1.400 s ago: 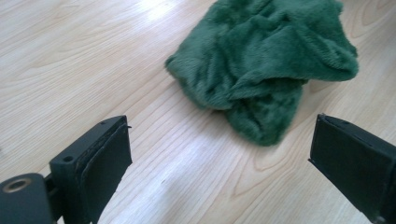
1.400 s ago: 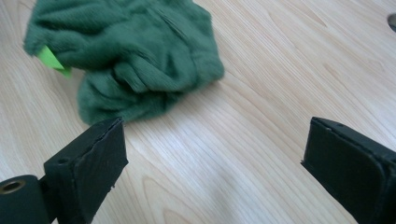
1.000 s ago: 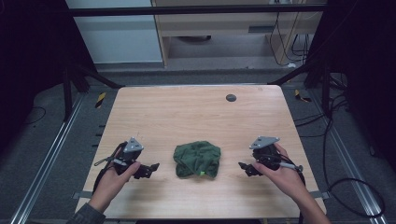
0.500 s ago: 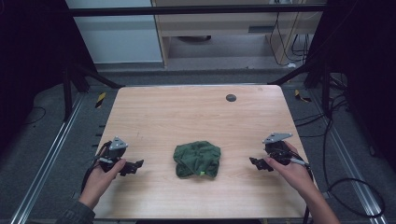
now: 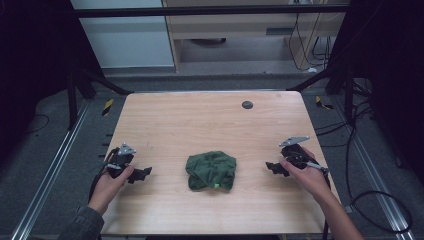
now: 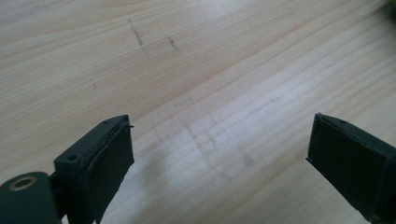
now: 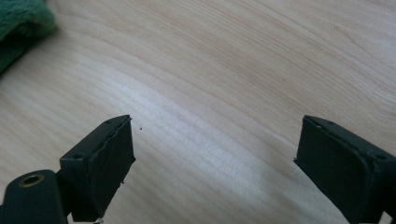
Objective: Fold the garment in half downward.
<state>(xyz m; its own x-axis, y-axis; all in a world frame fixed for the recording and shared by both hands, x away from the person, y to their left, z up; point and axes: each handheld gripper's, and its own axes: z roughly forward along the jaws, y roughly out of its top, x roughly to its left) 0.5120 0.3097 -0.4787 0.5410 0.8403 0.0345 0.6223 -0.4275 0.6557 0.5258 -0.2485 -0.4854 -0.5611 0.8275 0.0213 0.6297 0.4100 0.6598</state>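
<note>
A crumpled dark green cloth (image 5: 211, 170) lies in a heap near the front middle of the wooden table (image 5: 200, 120). My left gripper (image 5: 142, 174) rests low over the table to the cloth's left, held by a hand, jaws pointing toward the cloth. My right gripper (image 5: 272, 167) sits to the cloth's right, also pointing inward. In the left gripper view my left gripper (image 6: 219, 154) is open over bare wood. In the right gripper view my right gripper (image 7: 215, 154) is open too, with a corner of the green cloth (image 7: 21, 23) at the upper left. Neither holds anything.
A small dark round disc (image 5: 247, 104) sits in the tabletop near the far edge. Metal rails (image 5: 55, 165) run along both sides of the table over grey floor. Cables (image 5: 370, 200) trail on the floor at the right. A cabinet (image 5: 120, 35) stands beyond the table.
Both grippers have drawn outward, away from the cloth: the left one to the left, the right one to the right. The cloth has stayed in place.
</note>
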